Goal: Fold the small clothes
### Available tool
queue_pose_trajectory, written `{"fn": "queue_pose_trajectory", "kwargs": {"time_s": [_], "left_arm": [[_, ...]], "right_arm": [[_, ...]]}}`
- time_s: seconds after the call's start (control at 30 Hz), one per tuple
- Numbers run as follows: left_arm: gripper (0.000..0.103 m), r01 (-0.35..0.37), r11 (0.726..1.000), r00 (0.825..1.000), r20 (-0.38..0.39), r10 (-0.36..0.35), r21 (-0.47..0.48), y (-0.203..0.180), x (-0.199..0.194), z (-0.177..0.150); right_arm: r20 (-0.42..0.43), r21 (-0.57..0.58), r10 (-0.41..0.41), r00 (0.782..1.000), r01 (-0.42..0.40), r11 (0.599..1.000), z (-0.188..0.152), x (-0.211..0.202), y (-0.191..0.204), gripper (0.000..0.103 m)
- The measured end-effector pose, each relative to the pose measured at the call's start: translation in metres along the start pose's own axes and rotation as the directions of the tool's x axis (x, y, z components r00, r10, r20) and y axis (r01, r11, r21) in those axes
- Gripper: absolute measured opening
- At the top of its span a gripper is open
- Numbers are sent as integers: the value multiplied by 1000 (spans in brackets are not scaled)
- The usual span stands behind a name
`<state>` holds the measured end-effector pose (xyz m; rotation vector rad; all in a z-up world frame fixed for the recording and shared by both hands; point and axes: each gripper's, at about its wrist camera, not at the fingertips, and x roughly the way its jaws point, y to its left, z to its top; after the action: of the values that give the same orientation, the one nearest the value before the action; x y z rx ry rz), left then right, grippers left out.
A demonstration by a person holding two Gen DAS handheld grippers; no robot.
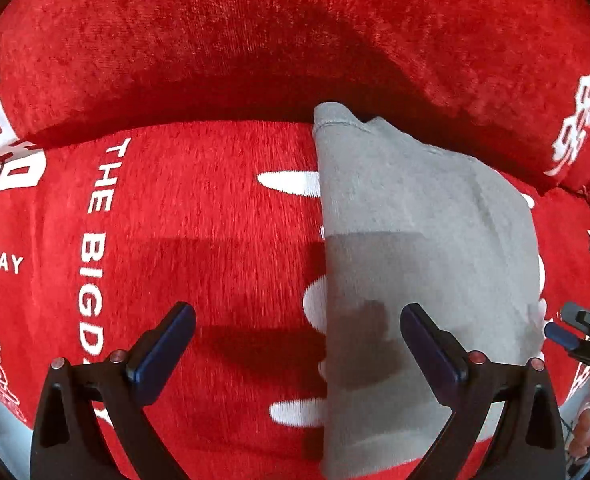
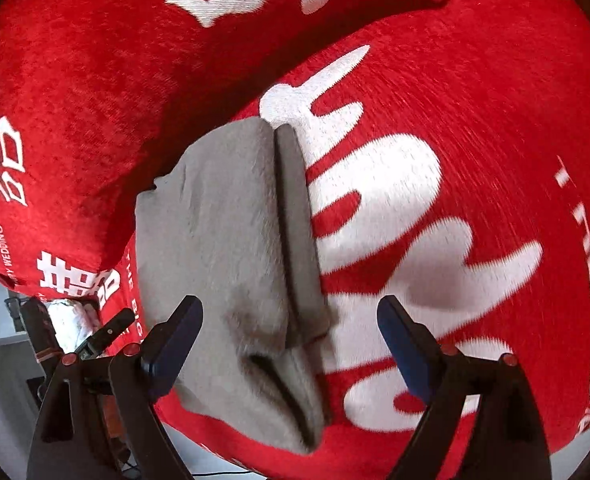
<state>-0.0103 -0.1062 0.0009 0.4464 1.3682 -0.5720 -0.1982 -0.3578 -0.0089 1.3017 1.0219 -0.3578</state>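
Note:
A small grey garment [image 1: 415, 240] lies folded on a red sofa seat [image 1: 183, 208] with white lettering. In the left wrist view it lies right of centre, its straight folded edge running down the middle. My left gripper [image 1: 299, 316] is open and empty just above its near left part. In the right wrist view the garment [image 2: 223, 248] shows stacked layers with a fold ridge along its right side. My right gripper [image 2: 291, 312] is open and empty above the garment's near end. The right gripper's tip also shows in the left wrist view [image 1: 575, 328] at the far right.
The red sofa backrest [image 1: 295, 40] rises just behind the garment. A red cushion or armrest [image 1: 583, 120] stands at the right. In the right wrist view the seat's edge drops off at lower left, with a white floor and dark items [image 2: 35, 328] below.

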Motion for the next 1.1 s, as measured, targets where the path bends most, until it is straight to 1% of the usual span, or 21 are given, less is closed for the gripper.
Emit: {"fn": "queue_pose_trajectory", "kwargs": {"time_s": [0.07,0.13,0.2,0.23,0.3,0.37,0.47,0.57,0.6,0.67,0.77,0.8,0.87,0.93,1.0,1.03,1.07,1.1], "left_arm": [[103,9,1000,999,-40,-9,-4,3,12,6],[103,58,998,995,-82,-59,-13,7,23,10],[103,109,993,990,-89,-113,-48,12,29,13],[103,133,989,986,-88,-138,-61,14,31,14],[103,186,980,978,-85,-192,-77,15,36,18],[103,234,970,966,-99,-240,-73,10,44,21],[103,289,955,947,-124,-295,-65,-3,56,25],[103,326,944,933,-139,-331,-57,-20,63,27],[103,332,942,931,-145,-336,-53,-25,65,27],[103,334,942,930,-149,-336,-40,-38,68,25],[103,303,953,944,-131,-303,-17,-49,71,27],[103,299,954,947,-123,-298,-15,-50,72,28],[103,291,957,950,-113,-291,-13,-53,73,28],[103,290,957,950,-114,-289,-7,-57,74,29],[102,294,956,950,-110,-294,-13,-62,74,30],[98,291,956,951,-102,-292,-17,-60,73,29],[94,291,956,952,-89,-292,-21,-56,69,28],[91,292,956,953,-79,-293,-22,-56,66,27]], "right_arm": [[-19,7,24,1000,-24,1000,8,5,-5,91],[-36,13,61,997,-61,998,16,9,-10,91],[-52,18,99,994,-98,995,21,14,-13,91],[-64,20,135,989,-134,991,23,18,-16,91],[-90,27,186,978,-185,982,27,26,-18,91],[-119,33,229,966,-226,973,30,36,-18,91],[-142,15,262,955,-263,965,35,42,-11,91],[-186,-10,282,941,-289,957,37,52,2,91],[-201,-20,288,936,-297,955,37,56,8,91],[-233,-65,315,920,-338,939,37,64,22,91],[-257,-104,326,910,-361,927,39,73,29,91],[-259,-99,328,908,-363,927,40,77,28,91],[-241,-68,368,898,-394,917,42,79,25,91],[-231,-51,374,898,-395,917,42,78,23,91],[-227,-45,359,905,-378,925,41,79,25,91],[-228,-37,348,909,-365,930,41,80,27,91],[-231,-28,343,910,-359,933,41,81,27,88],[-238,-17,341,909,-355,935,41,83,28,74]]}}
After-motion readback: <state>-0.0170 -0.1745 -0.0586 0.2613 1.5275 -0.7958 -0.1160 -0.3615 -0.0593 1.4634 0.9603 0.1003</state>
